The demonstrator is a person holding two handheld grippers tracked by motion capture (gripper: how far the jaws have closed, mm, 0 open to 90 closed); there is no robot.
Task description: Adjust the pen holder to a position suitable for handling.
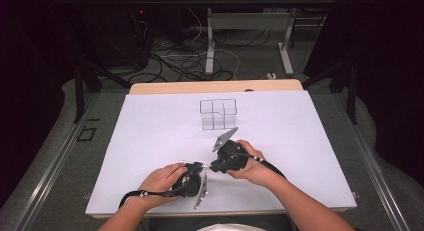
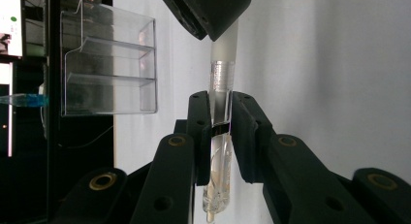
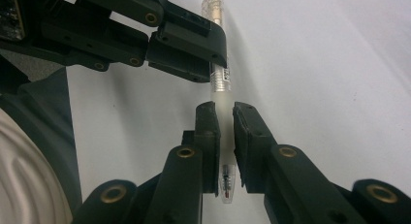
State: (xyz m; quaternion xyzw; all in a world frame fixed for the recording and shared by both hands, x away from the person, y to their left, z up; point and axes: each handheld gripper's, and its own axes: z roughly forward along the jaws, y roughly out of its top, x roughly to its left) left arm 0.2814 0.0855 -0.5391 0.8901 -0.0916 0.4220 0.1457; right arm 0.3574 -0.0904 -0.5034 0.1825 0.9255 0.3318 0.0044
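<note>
A clear-barrelled pen [image 2: 219, 78] with a frosted grip section is held between both grippers, just above the white table sheet [image 1: 150, 141]. My left gripper [image 2: 220, 100] is shut on the clear barrel. My right gripper [image 3: 225, 110] is shut on the frosted grip, and the pen's tip [image 3: 227, 185] shows low between its jaws. In the high view the left gripper [image 1: 192, 178] and right gripper [image 1: 227, 161] meet nose to nose near the table's front middle, with the pen [image 1: 206, 167] barely visible between them.
A clear plastic organizer with compartments [image 1: 218, 113] stands on the sheet beyond the grippers, also visible as the organizer [image 2: 109, 64] in the left gripper view. Dark curtains flank the table. Cables and desk legs [image 1: 210, 46] lie on the floor behind.
</note>
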